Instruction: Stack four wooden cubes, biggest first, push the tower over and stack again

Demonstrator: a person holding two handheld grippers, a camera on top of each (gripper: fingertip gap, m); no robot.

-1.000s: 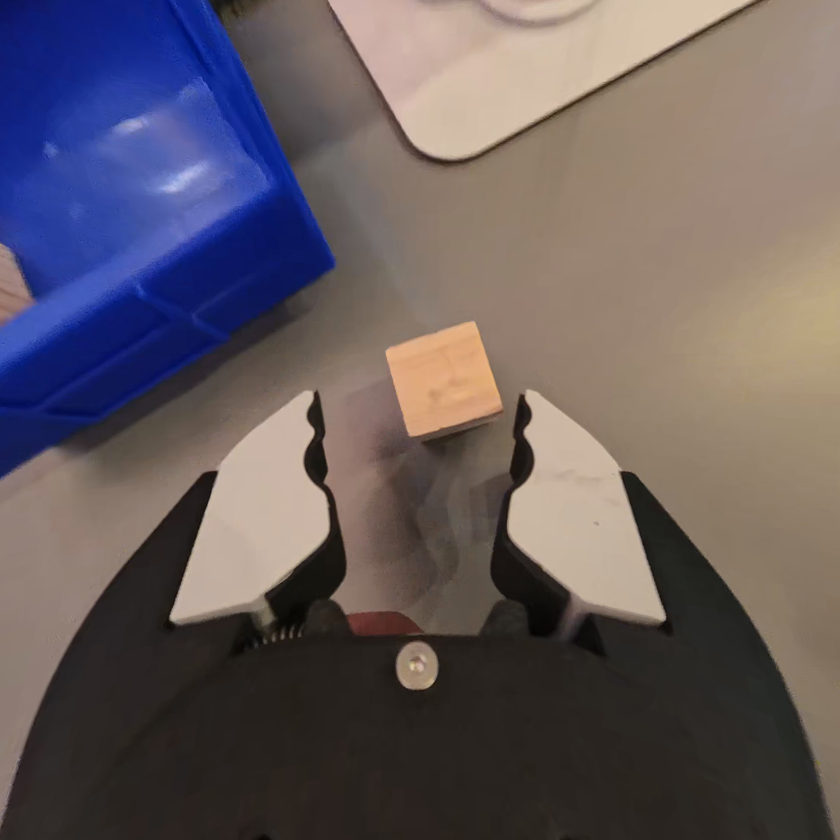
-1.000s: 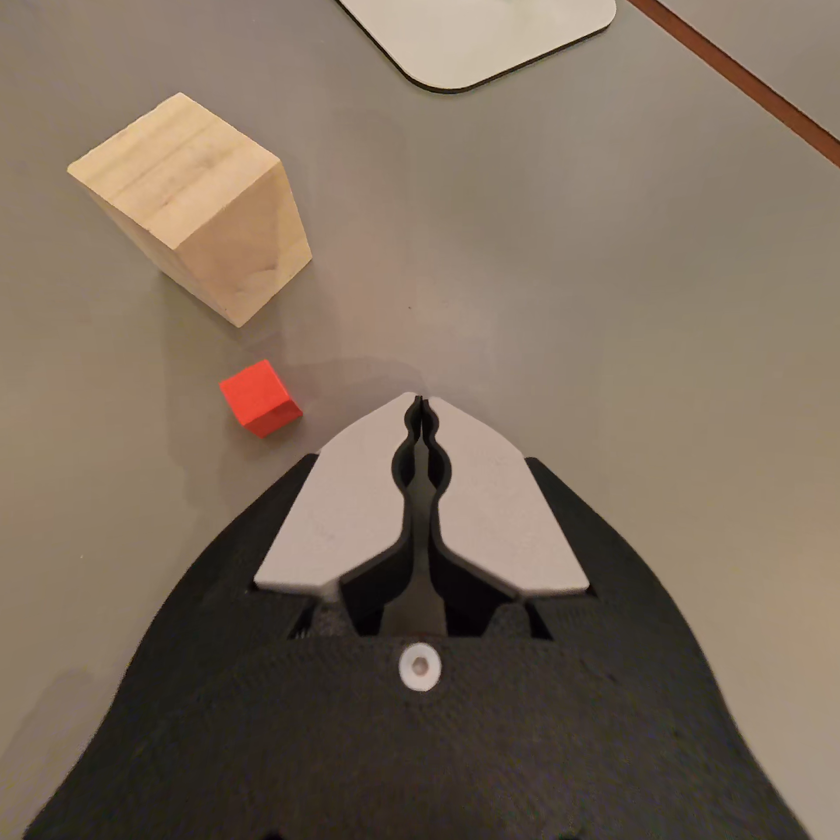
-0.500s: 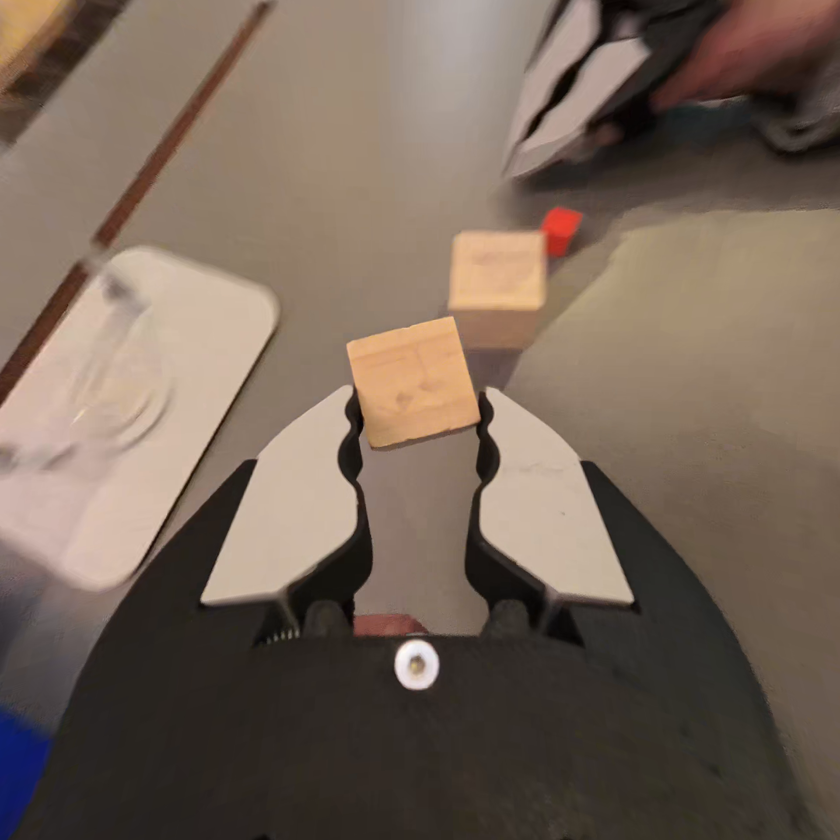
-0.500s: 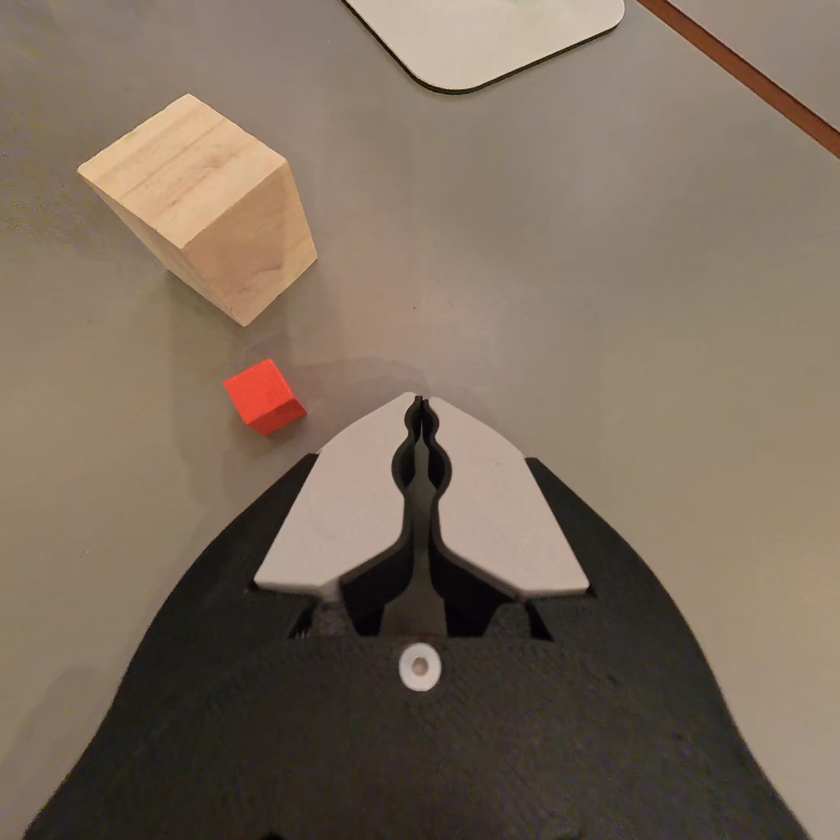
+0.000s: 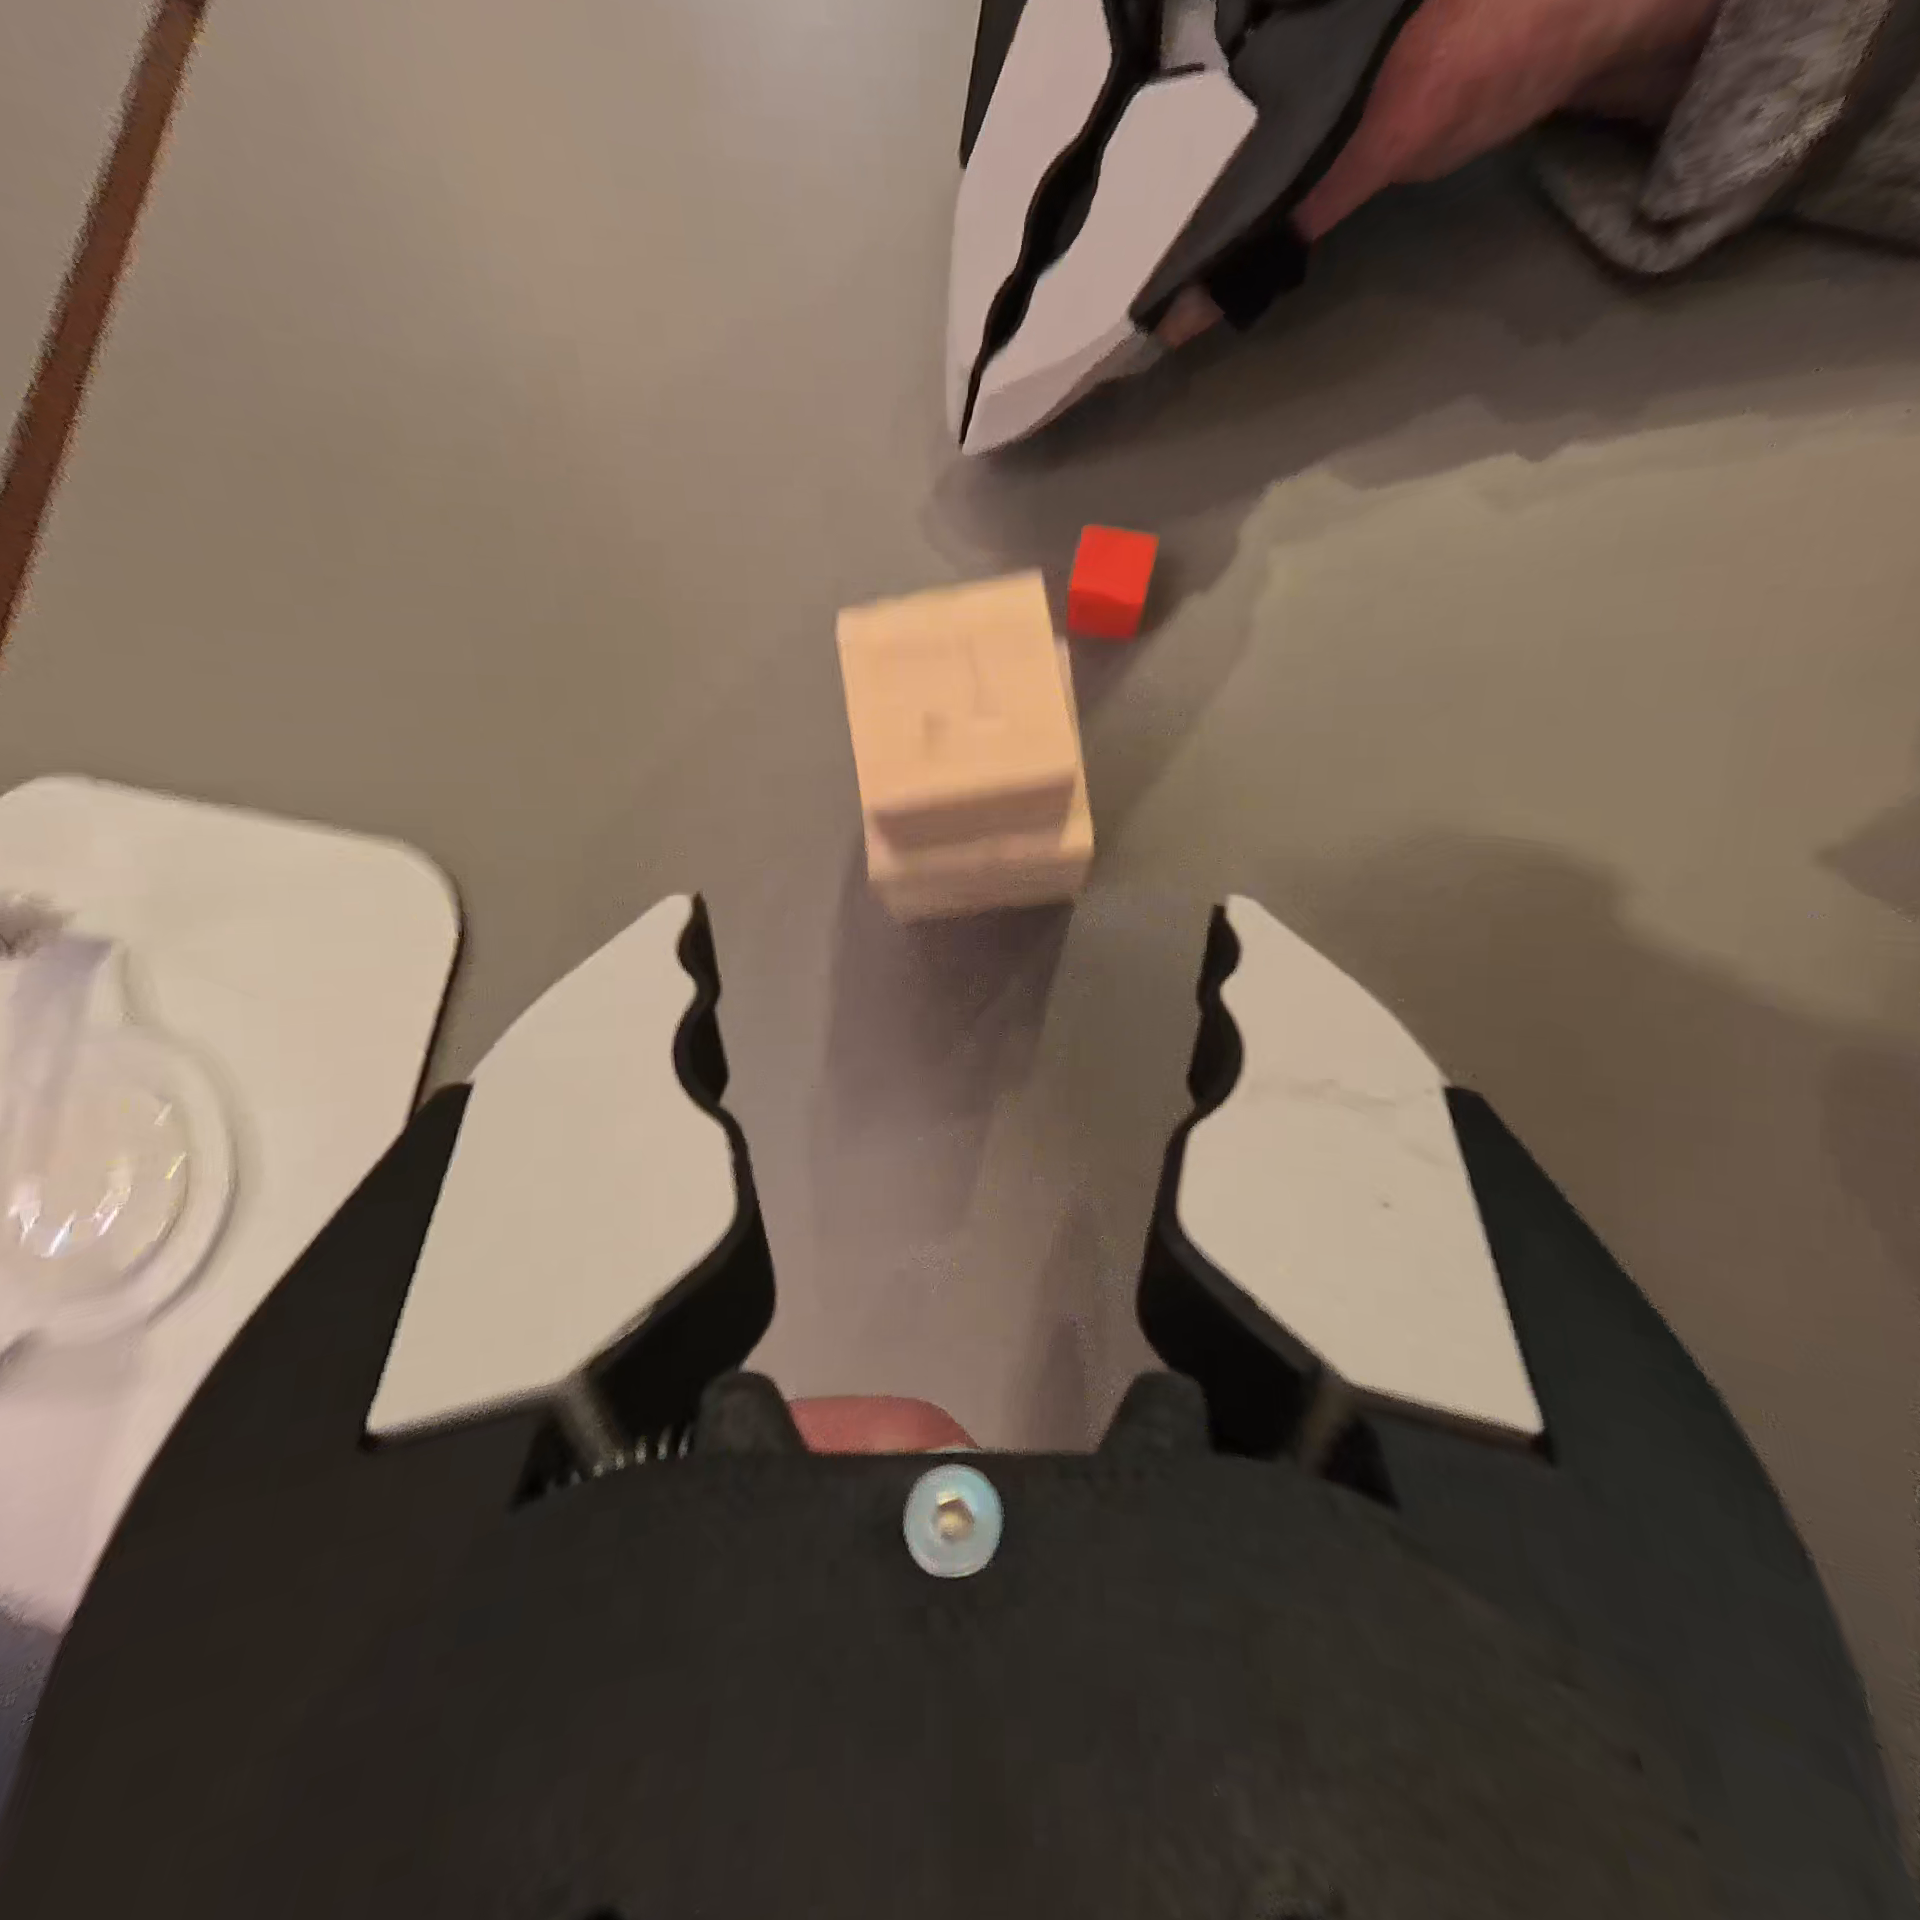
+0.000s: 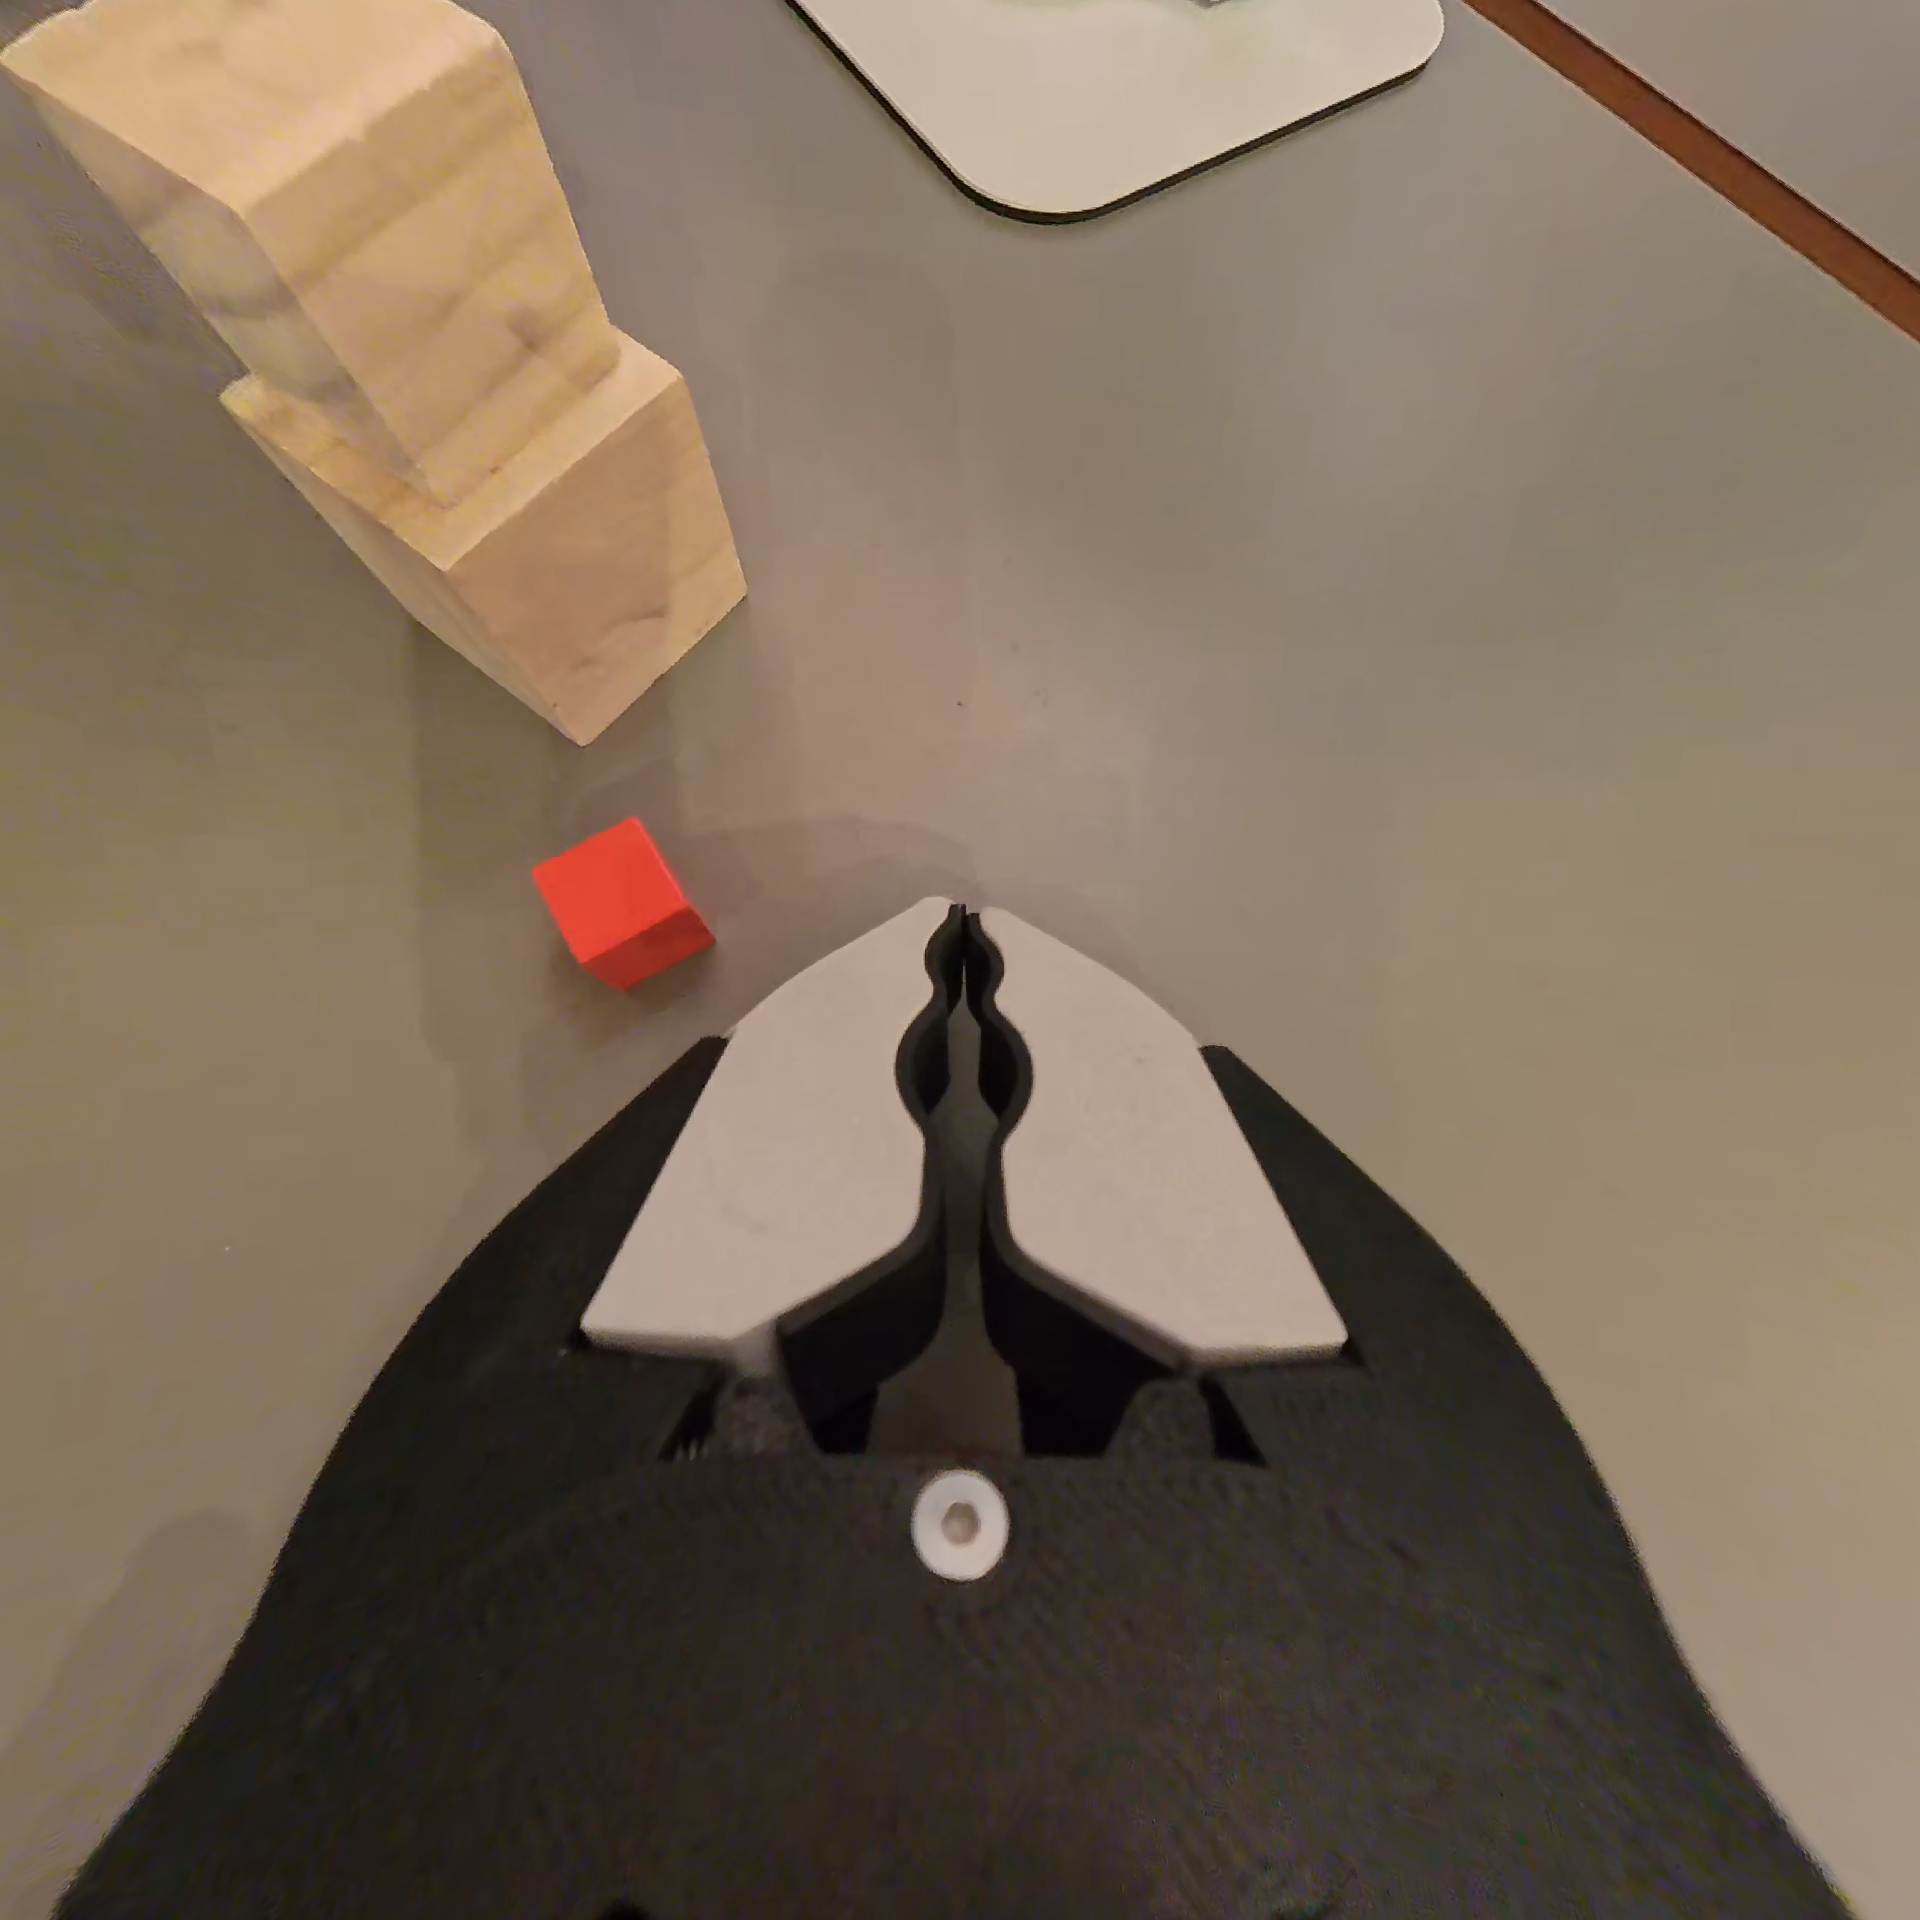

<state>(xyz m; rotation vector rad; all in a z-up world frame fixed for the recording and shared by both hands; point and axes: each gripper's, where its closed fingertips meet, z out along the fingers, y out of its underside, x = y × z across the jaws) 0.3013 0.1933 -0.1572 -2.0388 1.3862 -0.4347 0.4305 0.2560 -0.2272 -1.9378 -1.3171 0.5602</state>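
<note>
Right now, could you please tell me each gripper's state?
Left gripper: open, empty, short of the stacked pale wooden cubes.
Right gripper: closed, empty.

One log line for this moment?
left gripper: open, empty | right gripper: shut | smaller cube on big cube | red cube on table

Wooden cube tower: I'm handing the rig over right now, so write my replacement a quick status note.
Left gripper: jaws open, empty, just short of the stack.
Right gripper: jaws shut, empty, resting near the red cube.
Done: the medium wooden cube sits on the big wooden cube, edges roughly aligned.
Red cube lies loose on the grey table beside the stack.
Left: add the red cube and a fourth cube, not in view; then topple and restack.
</note>
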